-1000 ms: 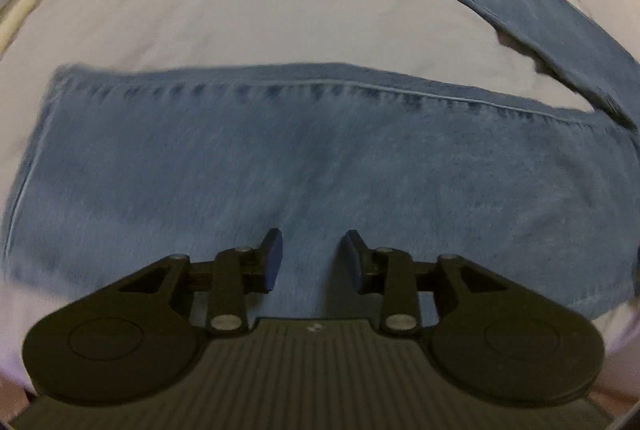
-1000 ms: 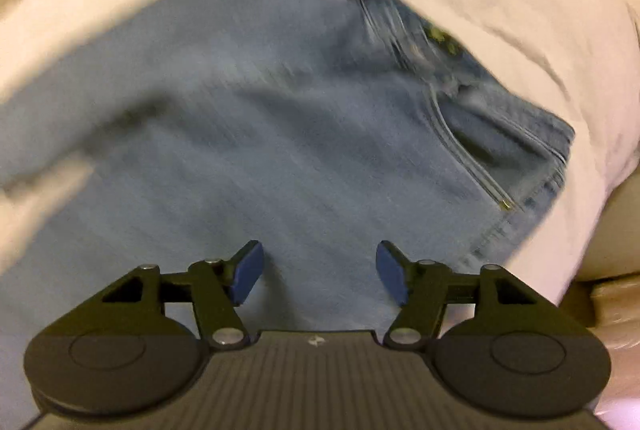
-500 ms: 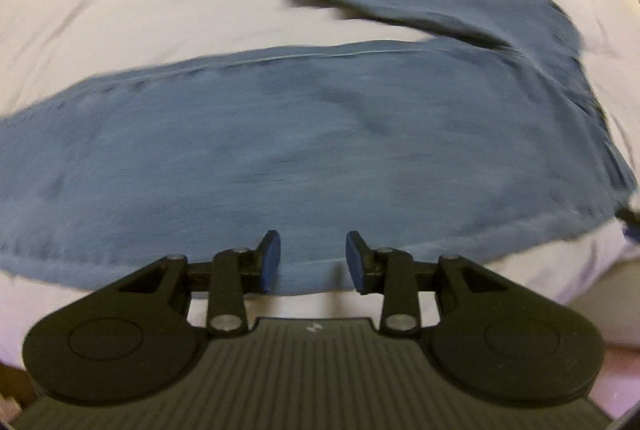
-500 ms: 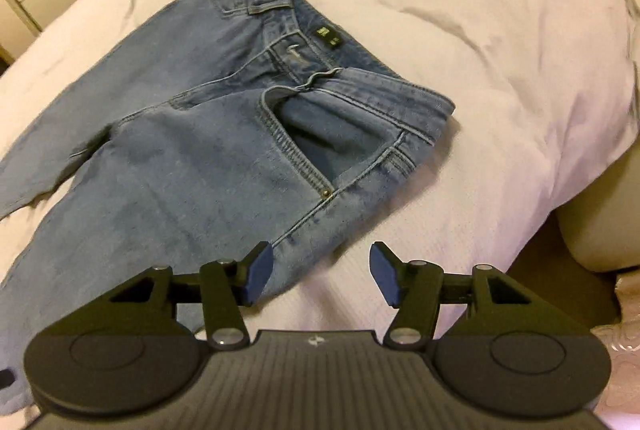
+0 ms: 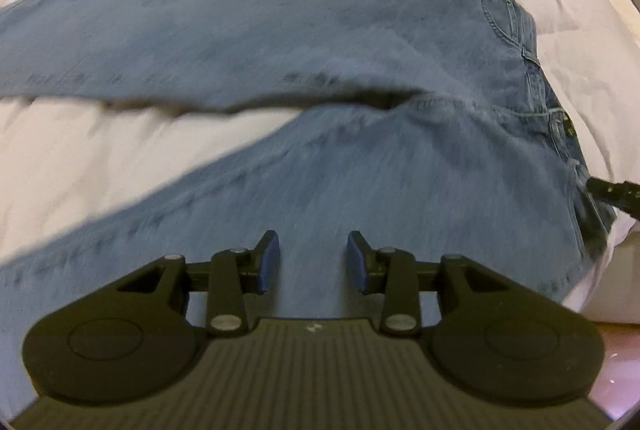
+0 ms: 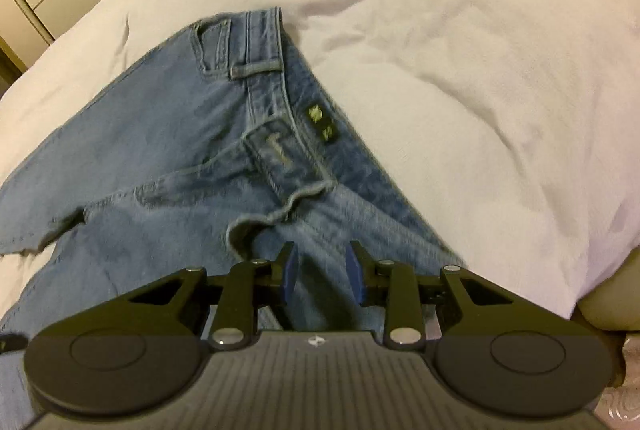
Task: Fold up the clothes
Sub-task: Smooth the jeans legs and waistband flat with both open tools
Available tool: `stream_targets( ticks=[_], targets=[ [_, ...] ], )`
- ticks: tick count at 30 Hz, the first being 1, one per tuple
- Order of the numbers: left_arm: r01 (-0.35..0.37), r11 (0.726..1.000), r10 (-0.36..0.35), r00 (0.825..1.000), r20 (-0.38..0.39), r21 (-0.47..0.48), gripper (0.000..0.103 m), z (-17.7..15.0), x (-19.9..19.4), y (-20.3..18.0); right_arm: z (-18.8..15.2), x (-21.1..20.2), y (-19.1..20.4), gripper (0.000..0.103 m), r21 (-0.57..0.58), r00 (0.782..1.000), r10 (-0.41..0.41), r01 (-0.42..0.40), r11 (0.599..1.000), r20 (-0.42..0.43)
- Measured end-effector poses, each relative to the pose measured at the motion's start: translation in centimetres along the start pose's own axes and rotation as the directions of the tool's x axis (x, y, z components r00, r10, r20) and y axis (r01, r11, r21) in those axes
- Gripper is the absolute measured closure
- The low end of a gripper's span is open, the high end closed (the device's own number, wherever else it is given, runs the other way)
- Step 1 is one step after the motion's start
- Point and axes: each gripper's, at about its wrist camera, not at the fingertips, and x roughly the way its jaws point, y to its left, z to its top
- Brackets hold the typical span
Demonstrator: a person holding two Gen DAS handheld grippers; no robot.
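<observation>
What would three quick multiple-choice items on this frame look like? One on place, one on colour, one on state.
1. Where do the jeans lie?
A. on a white duvet
B. on a wooden floor
C. on a hanger

2. What colour are the pads of the right claw?
A. red
B. blue
C. yellow

3. How do the two trouser legs lie in the left wrist view?
A. stacked neatly in a square
B. rolled into a bundle
C. spread apart with bedding between

Key: 1 A, white duvet surrounds the denim; 2 B, both pads show blue; 3 C, a wedge of white bedding separates the upper leg from the lower leg.
</observation>
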Motion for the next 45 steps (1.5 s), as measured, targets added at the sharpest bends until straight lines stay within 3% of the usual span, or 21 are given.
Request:
stream_targets(
  ticks=[6,10,12,13,17,20,25,27,29,32,35,39,42,45],
  targets=[
    [0.057,0.997,-0.058,0.998,0.009,0.06,0.07,5.7,2.2,-2.4,4.2,3.1,-0.5,0.067,0.01,0.999,0.052,-0.052,0.999,-0.008],
    [0.067,0.994,-0.066,0.998,-0.008,0.087,0.067,8.5,3.7,-3.5,6.5,6.3,1.3,0.041,-0.054,0.992,0.088,-0.093,0.994,-0.087],
    [0.066,0.993,-0.063,0.998,-0.027,0.099,0.067,9.3,4.5,-3.7,7.0,7.3,2.1,0.047,-0.102,0.991,0.089,-0.099,0.99,-0.102],
    [0.071,0.993,-0.068,0.997,-0.036,0.099,0.067,9.6,4.8,-3.6,7.2,7.3,2.4,0.066,-0.119,0.991,0.087,-0.099,0.988,-0.102],
    [0.1,0.991,-0.096,0.994,-0.048,0.088,0.067,10.0,5.2,-3.0,7.4,6.0,2.9,0.082,-0.172,0.993,0.113,-0.116,0.978,-0.025],
    [0.111,0.989,-0.107,0.993,-0.044,0.093,0.067,9.9,5.5,-2.8,7.1,5.5,3.6,0.083,-0.211,0.995,0.082,-0.068,0.975,0.058],
    [0.086,0.993,-0.084,0.996,-0.029,0.084,0.068,9.3,4.0,-1.8,6.1,8.8,5.4,0.076,-0.233,0.997,-0.069,0.076,0.97,0.038],
    [0.069,0.995,-0.068,0.998,-0.005,0.074,0.067,8.8,2.6,-0.9,6.5,7.8,5.4,0.065,-0.203,0.994,-0.096,0.104,0.974,0.046],
    [0.048,0.998,-0.048,0.999,0.014,0.037,0.067,7.8,0.8,0.7,6.9,6.1,5.3,0.049,-0.183,0.99,-0.126,0.137,0.974,0.068],
    [0.001,0.999,-0.001,1.0,0.026,-0.037,0.066,4.7,-1.8,3.2,6.8,2.4,4.3,0.048,-0.124,0.978,-0.17,0.185,0.975,0.12],
    [-0.042,0.992,0.043,0.999,0.008,-0.122,0.066,-0.1,-3.6,5.5,4.6,-1.2,4.8,0.048,-0.118,0.988,-0.089,0.103,0.988,0.124],
    [-0.094,0.974,0.091,0.996,-0.026,-0.206,0.062,-6.8,-4.7,7.4,-1.5,-2.4,7.3,0.048,-0.286,0.999,-0.031,0.04,0.957,0.038],
    [-0.19,0.951,0.171,0.98,-0.097,-0.246,0.059,-11.6,-4.2,8.6,-5.8,-0.5,7.0,0.048,-0.35,0.991,-0.113,0.084,0.933,-0.065],
    [-0.221,0.925,0.197,0.975,-0.108,-0.31,0.058,-15.4,-5.9,9.5,-7.6,-1.0,5.9,0.044,-0.347,0.988,-0.138,0.104,0.932,-0.074]
  ],
)
